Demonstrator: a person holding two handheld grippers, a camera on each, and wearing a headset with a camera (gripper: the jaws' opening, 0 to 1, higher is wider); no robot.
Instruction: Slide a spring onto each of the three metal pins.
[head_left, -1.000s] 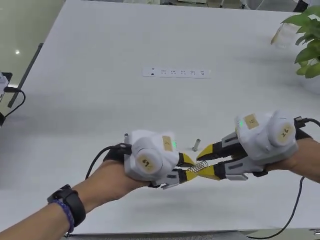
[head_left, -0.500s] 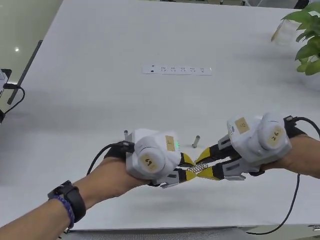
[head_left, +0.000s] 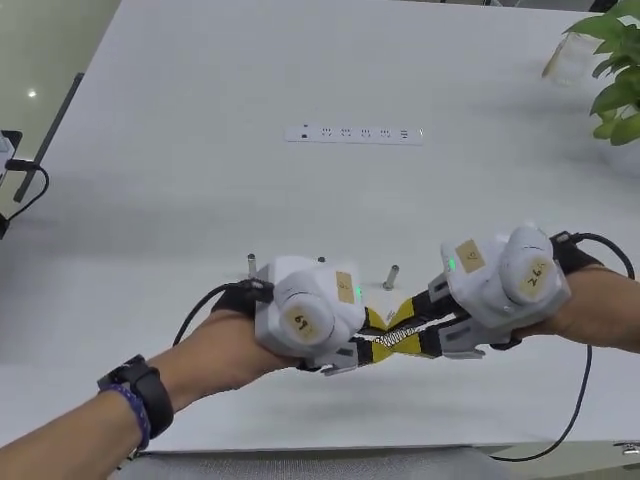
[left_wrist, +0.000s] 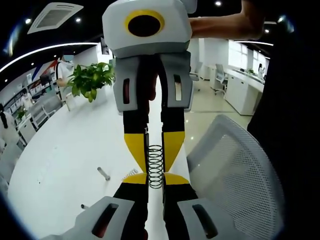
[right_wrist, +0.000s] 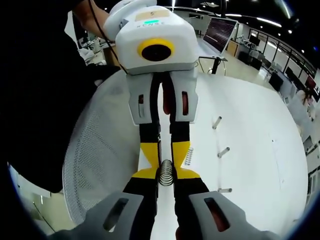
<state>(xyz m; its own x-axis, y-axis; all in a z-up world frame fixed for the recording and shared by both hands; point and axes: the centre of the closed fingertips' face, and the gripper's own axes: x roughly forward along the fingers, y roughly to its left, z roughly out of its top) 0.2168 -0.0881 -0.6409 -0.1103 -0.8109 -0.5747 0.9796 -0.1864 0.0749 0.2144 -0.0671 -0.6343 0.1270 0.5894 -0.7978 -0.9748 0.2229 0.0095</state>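
Note:
A small steel spring (head_left: 397, 341) hangs above the table's near edge, caught between both yellow-tipped grippers, which meet nose to nose. My left gripper (head_left: 373, 338) (left_wrist: 155, 180) is shut on one end of the spring (left_wrist: 155, 166). Facing it, my right gripper (head_left: 412, 326) (right_wrist: 166, 175) is shut on the other end, where the spring (right_wrist: 166, 173) shows end-on. Three metal pins stand on the table just beyond: one pin (head_left: 251, 264) at the left, one pin (head_left: 391, 275) at the right, and a third pin (head_left: 321, 260) half hidden behind the left gripper. Another spring (right_wrist: 189, 156) lies on the table.
A white power strip (head_left: 353, 134) lies across the middle of the grey table (head_left: 200, 120). A potted plant (head_left: 618, 85) and a clear cup (head_left: 570, 58) stand at the far right corner. A mesh chair (left_wrist: 230, 170) sits below the near edge. A cable trails from each gripper.
The right gripper has moved left, up to the left gripper, and its jaws have narrowed from a wide V onto the spring. The left gripper has kept its hold.

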